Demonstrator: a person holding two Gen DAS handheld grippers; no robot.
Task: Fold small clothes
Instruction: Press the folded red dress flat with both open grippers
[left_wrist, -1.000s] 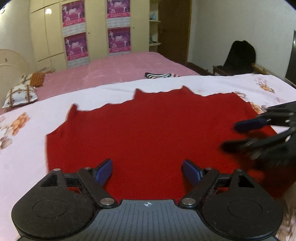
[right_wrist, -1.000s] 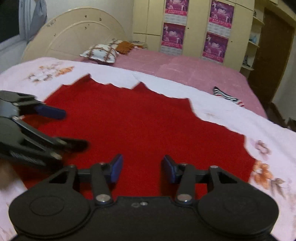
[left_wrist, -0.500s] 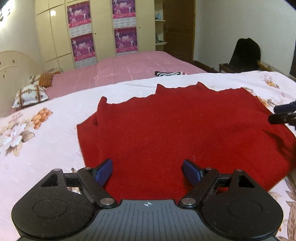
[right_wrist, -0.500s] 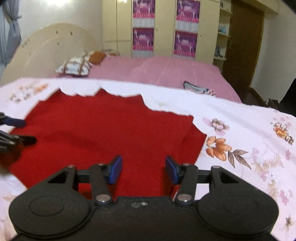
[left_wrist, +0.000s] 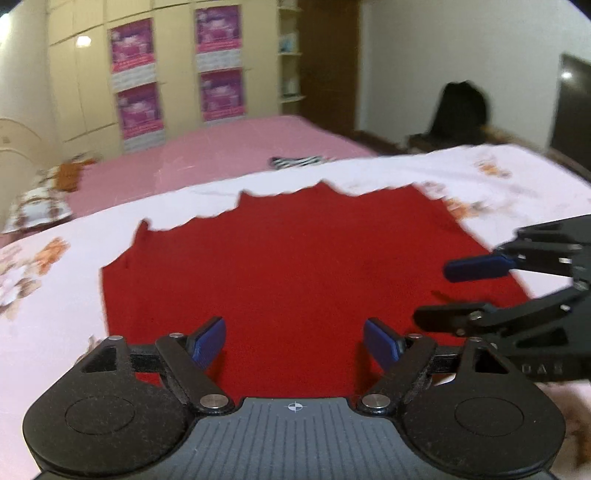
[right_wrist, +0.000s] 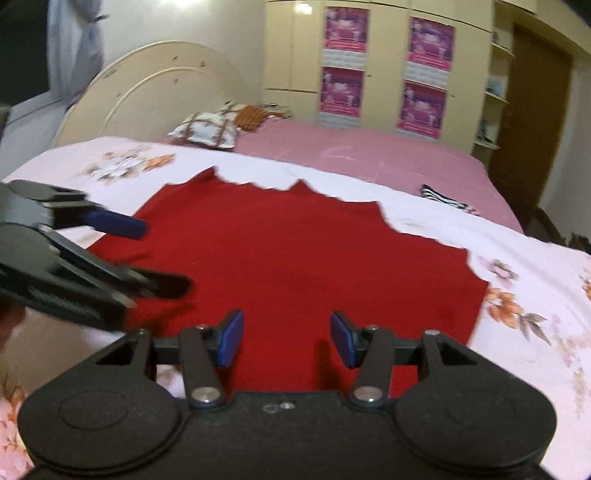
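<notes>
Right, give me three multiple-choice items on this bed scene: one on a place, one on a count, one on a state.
1. Where does the red garment lie?
A. on the floral sheet
B. on the pink bedspread
C. on the chair

2. How many purple posters hang on the wardrobe?
A. two
B. four
C. six

3. How does the left gripper stand?
A. shut on the garment
B. open, nothing between its pads
C. shut on the sheet

Answers:
1 A, white floral sheet shows around the red cloth on all sides.
2 B, two columns of two in both views.
3 B, its blue pads stand wide apart above the flat cloth.
</notes>
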